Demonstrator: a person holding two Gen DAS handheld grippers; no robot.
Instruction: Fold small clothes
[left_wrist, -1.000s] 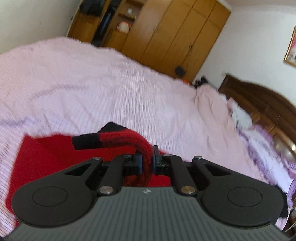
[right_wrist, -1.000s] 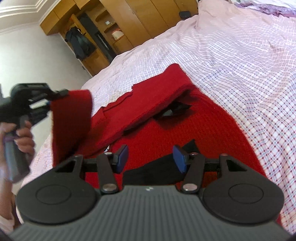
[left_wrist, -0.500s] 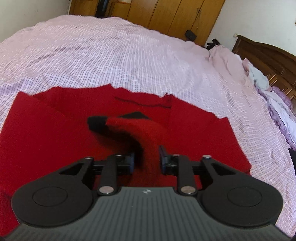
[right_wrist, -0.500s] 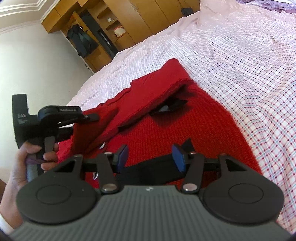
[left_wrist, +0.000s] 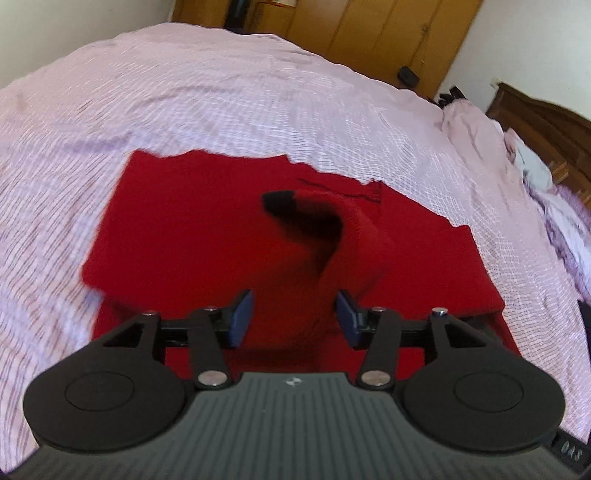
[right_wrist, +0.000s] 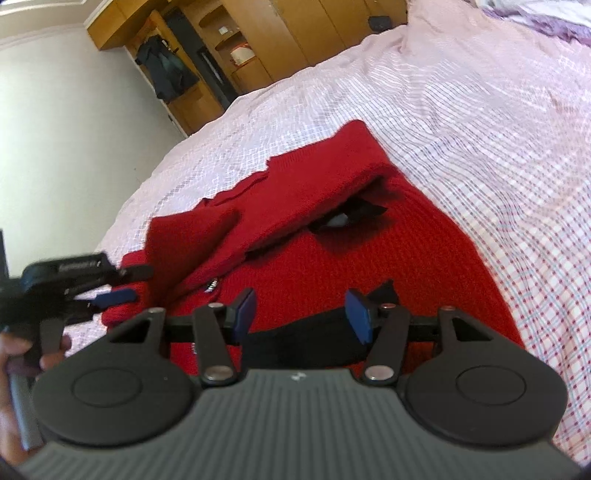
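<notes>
On the bed (left_wrist: 258, 110), spread over its pink checked cover, lies one red knitted garment (left_wrist: 192, 236), flat so that its parts can be turned in over the body. One sleeve (left_wrist: 354, 236) with a black cuff (left_wrist: 277, 201) lies across the red body, and I take it to have been laid there as the first fold. The left gripper (left_wrist: 293, 319) hangs just over it with its jaws opening; red cloth still shows between them, though the blur keeps me from saying whether either pad touches it. The right gripper (right_wrist: 301, 314) hovers over the near edge of the garment, above a black band (right_wrist: 314, 336), its jaws about half open and gripping nothing, seemingly waiting its turn. By my count: one garment, one bed, two grippers, and one hand (right_wrist: 22, 354) in sight, on the left gripper's handle.
</notes>
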